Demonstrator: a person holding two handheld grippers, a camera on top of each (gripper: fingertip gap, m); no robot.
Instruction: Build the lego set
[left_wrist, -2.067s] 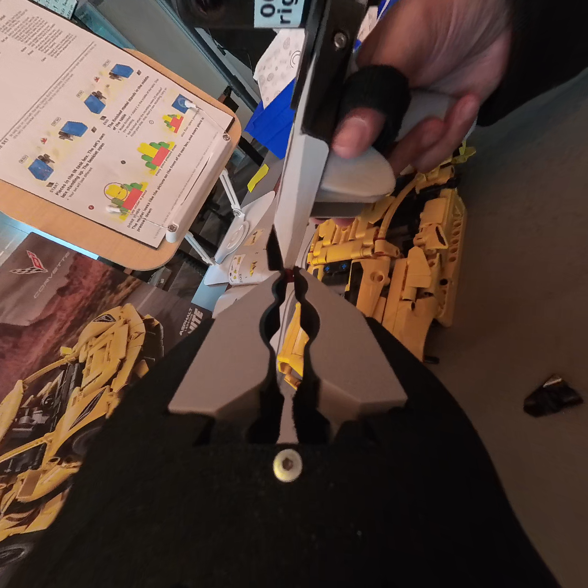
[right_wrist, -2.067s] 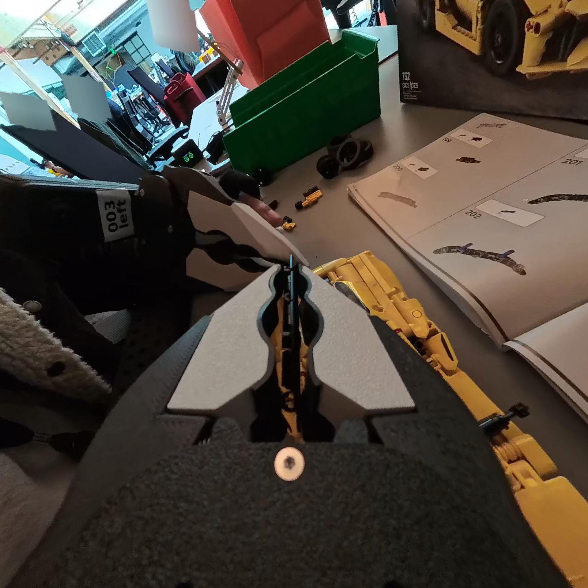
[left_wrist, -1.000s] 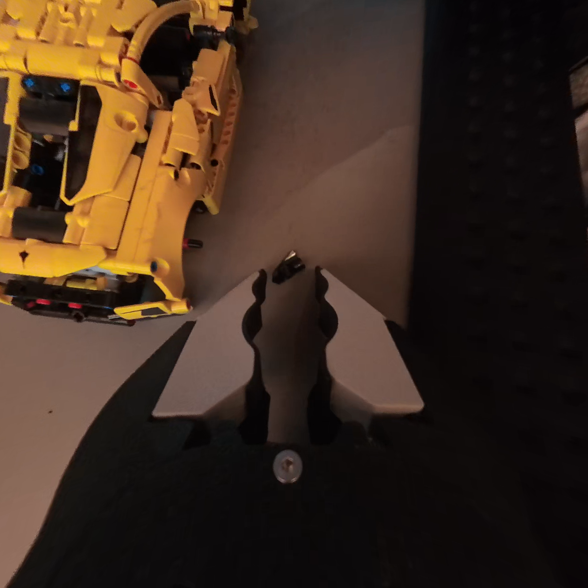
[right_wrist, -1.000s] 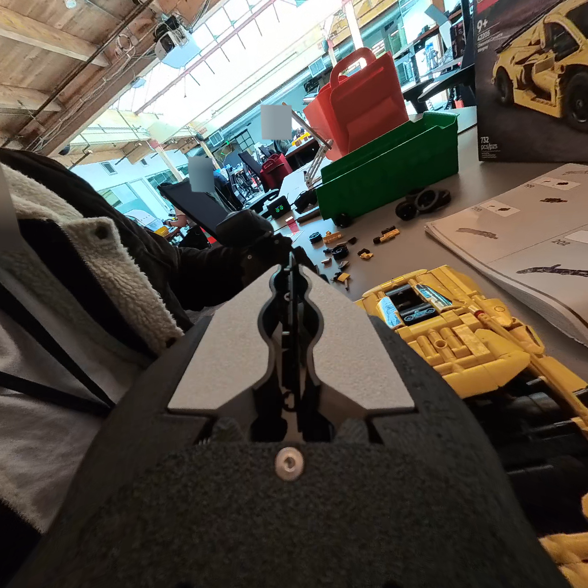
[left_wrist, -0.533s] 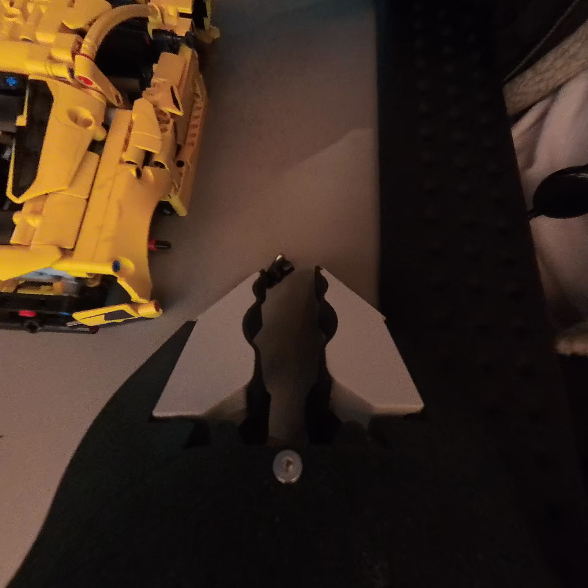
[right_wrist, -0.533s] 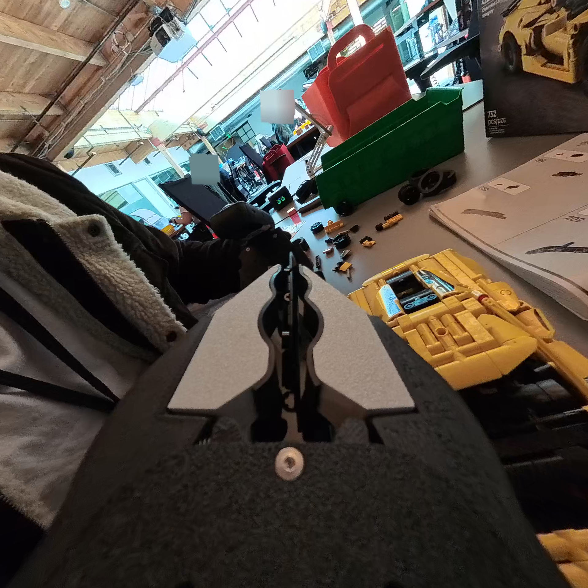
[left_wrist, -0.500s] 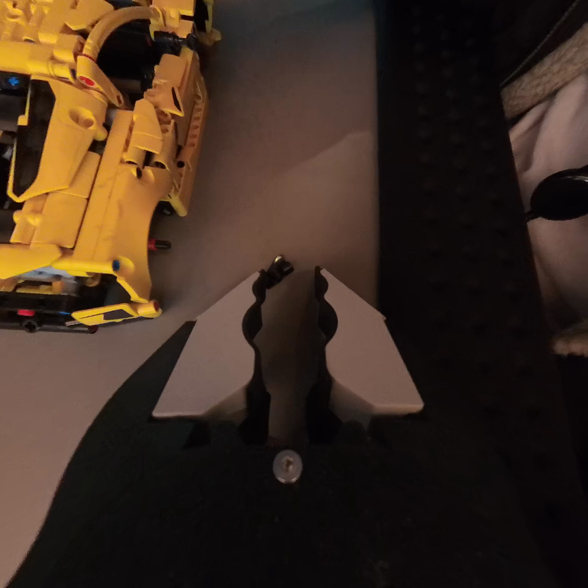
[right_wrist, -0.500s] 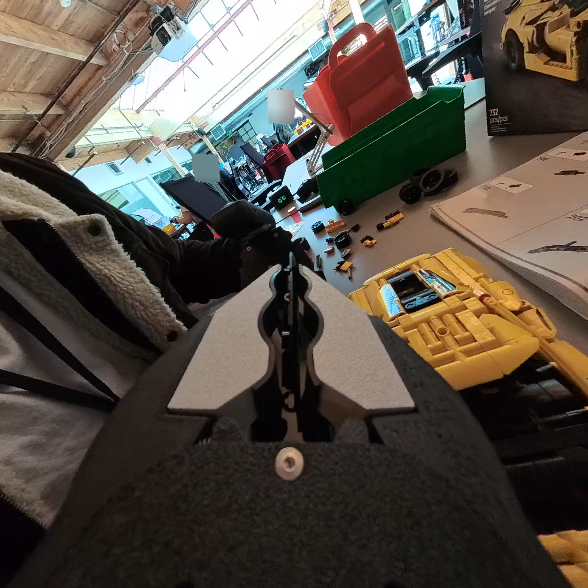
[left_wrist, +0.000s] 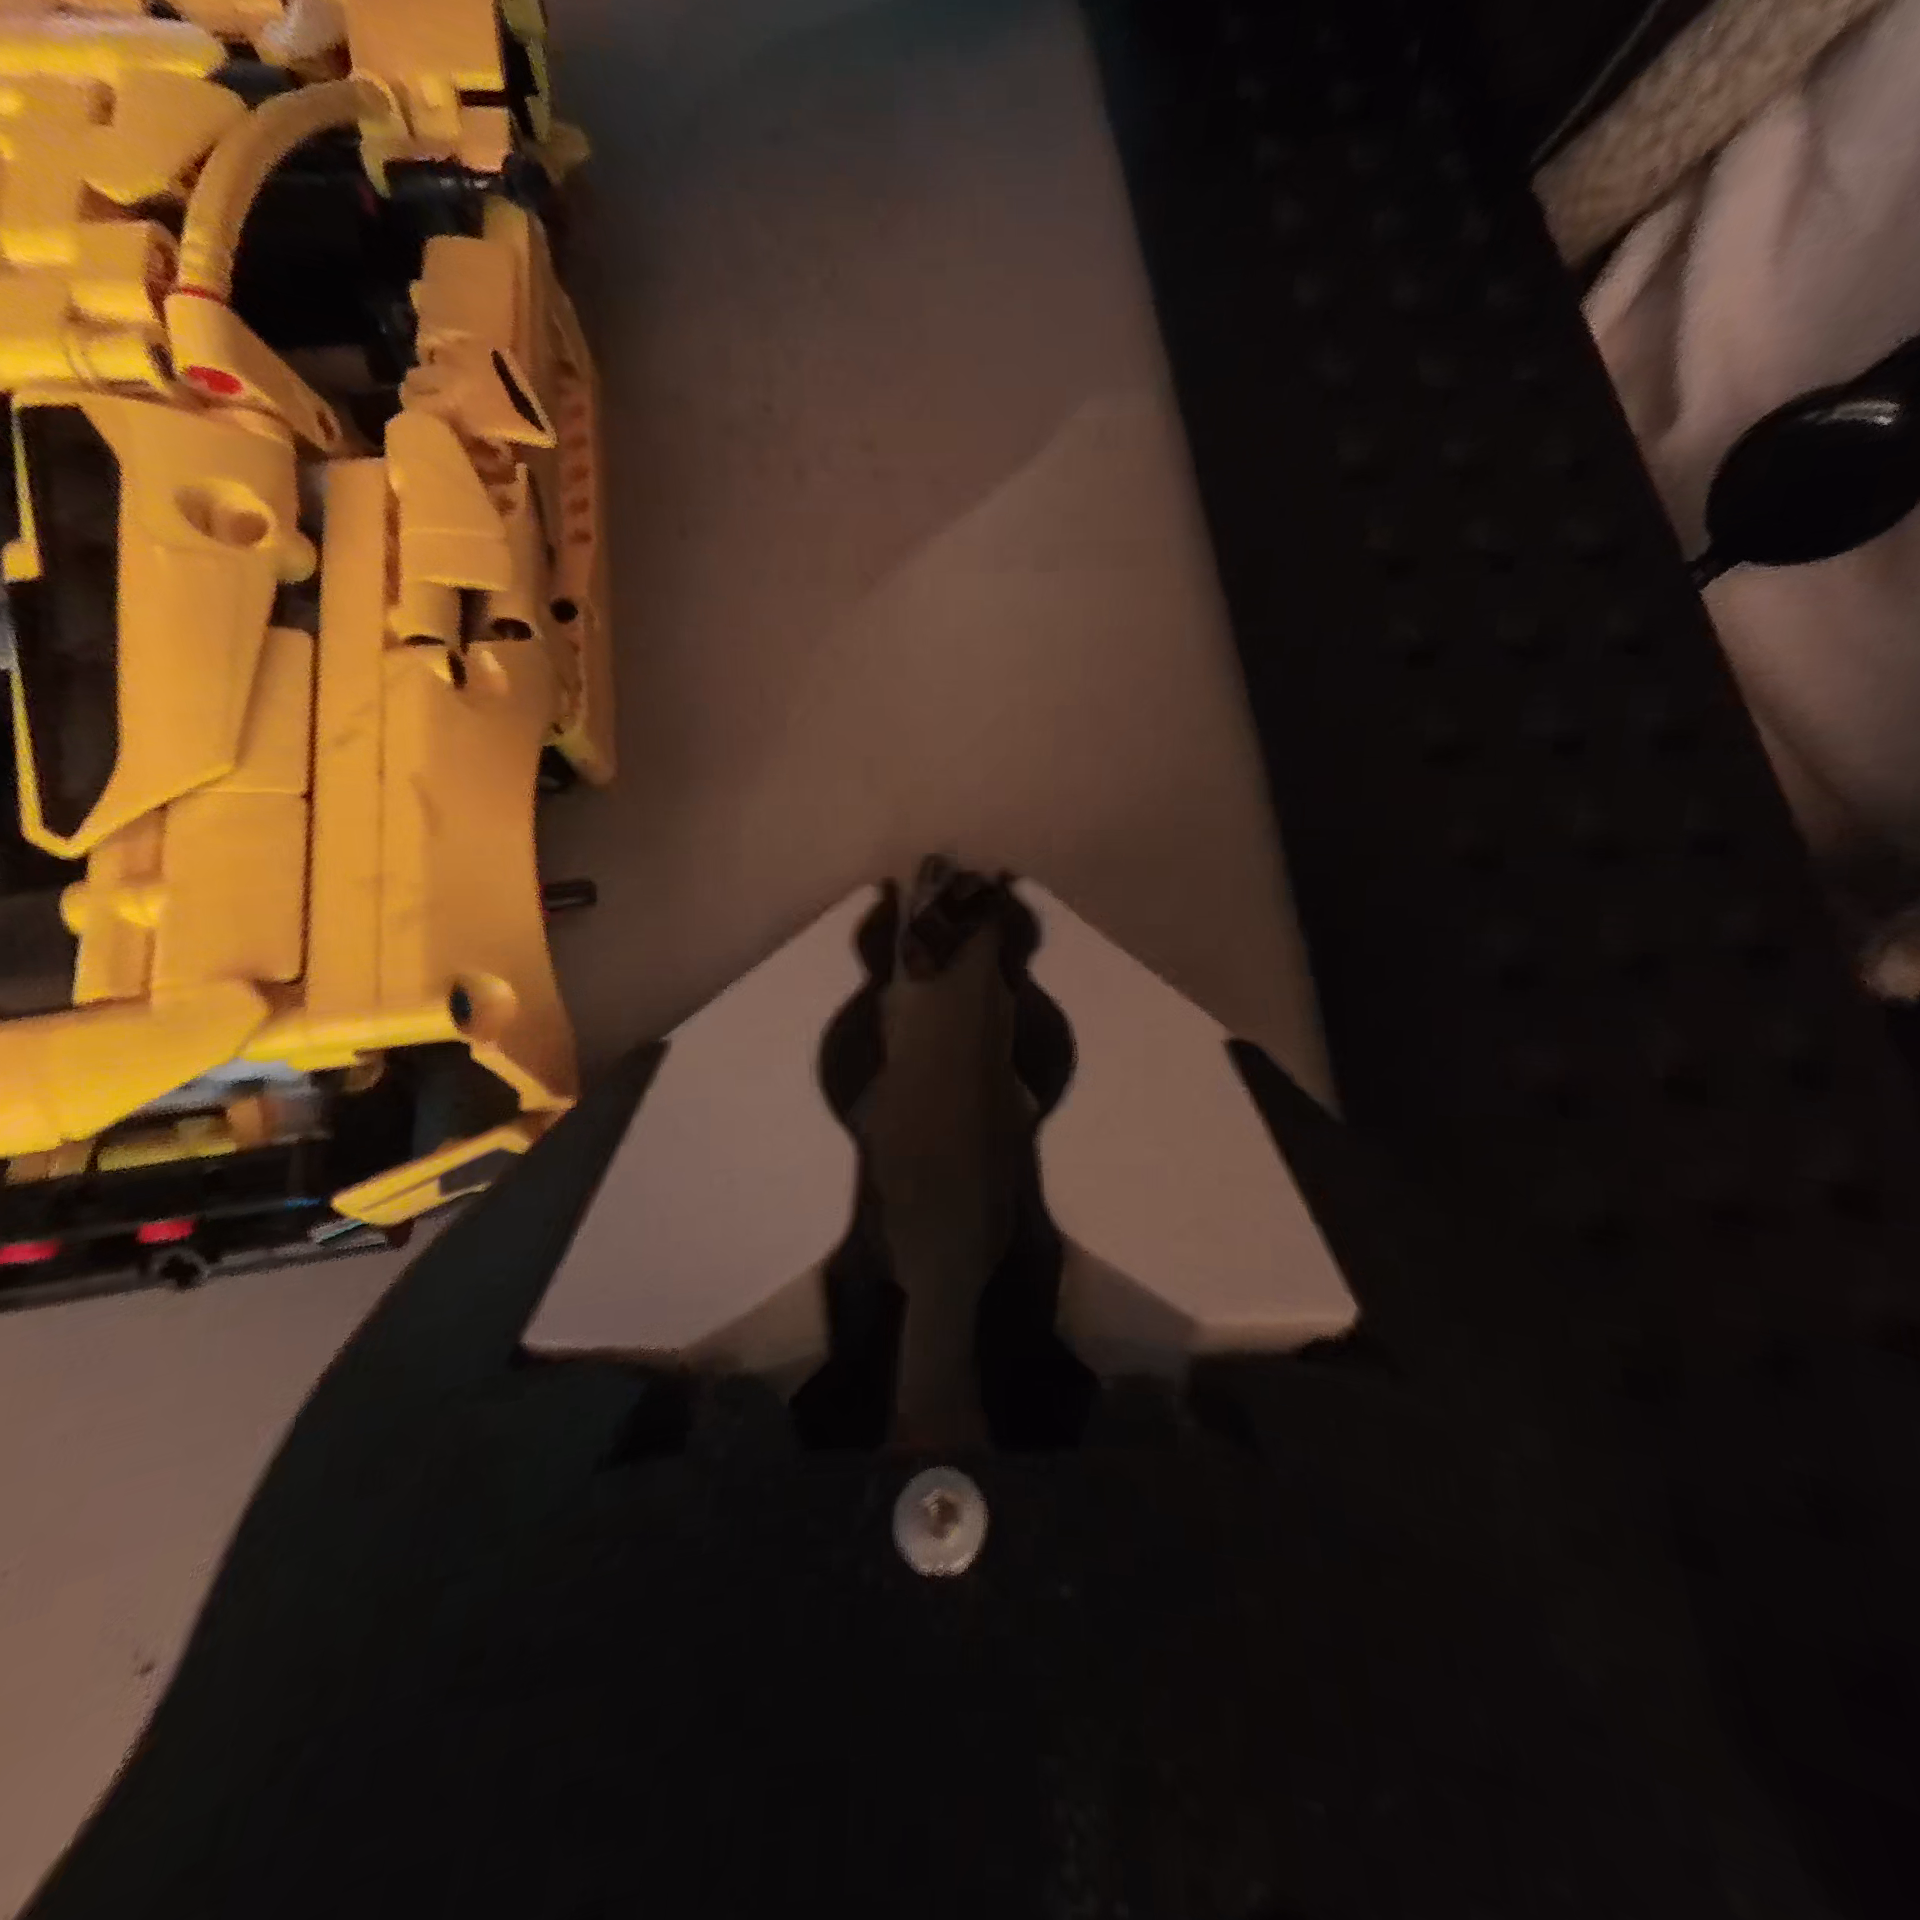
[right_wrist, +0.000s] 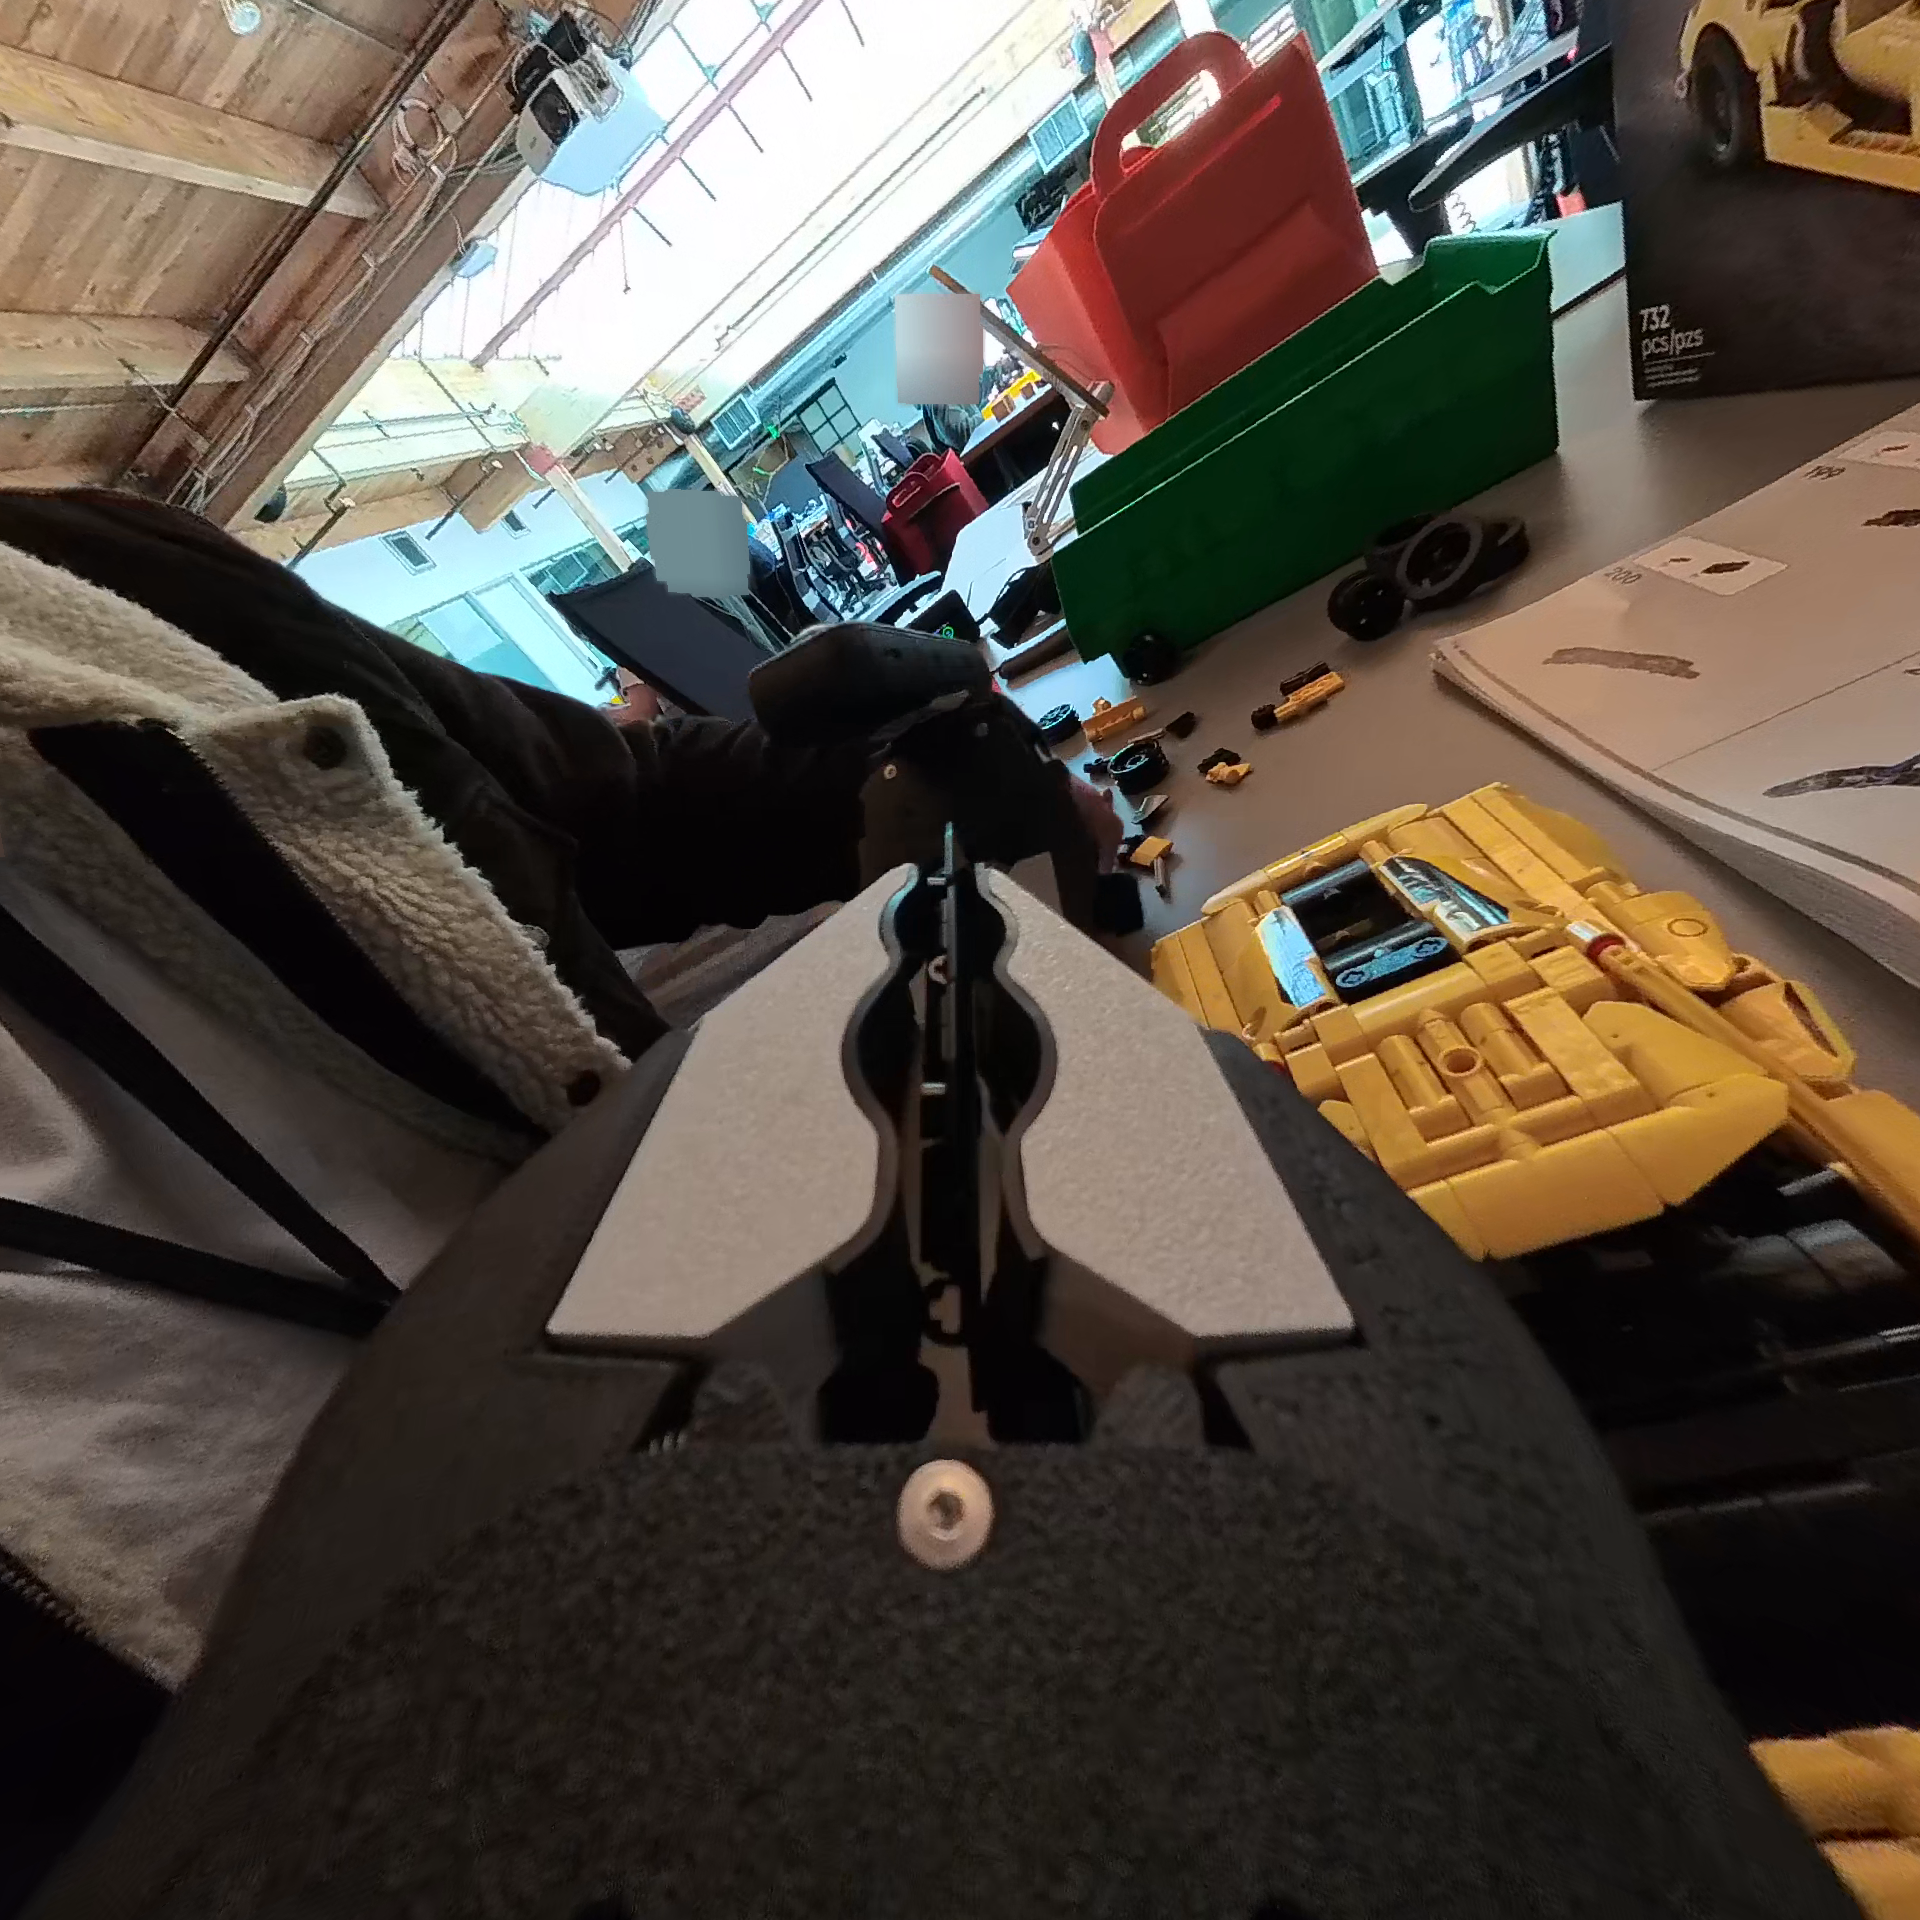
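My left tongs (left_wrist: 943, 894) are nearly closed, pinching a small black piece (left_wrist: 937, 914) at their tips, low over the bench (left_wrist: 852, 436), just right of the yellow lego car (left_wrist: 281, 644). My right tongs (right_wrist: 951, 883) are clamped tight on a thin black part (right_wrist: 951, 997), left of the car (right_wrist: 1455, 1049). Loose pieces (right_wrist: 1174, 748) lie beyond the car, before a green bin (right_wrist: 1320, 457).

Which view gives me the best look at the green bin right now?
The right wrist view: the green bin stands at the table's far side, in front of a red bag. The left wrist view does not show it at all.
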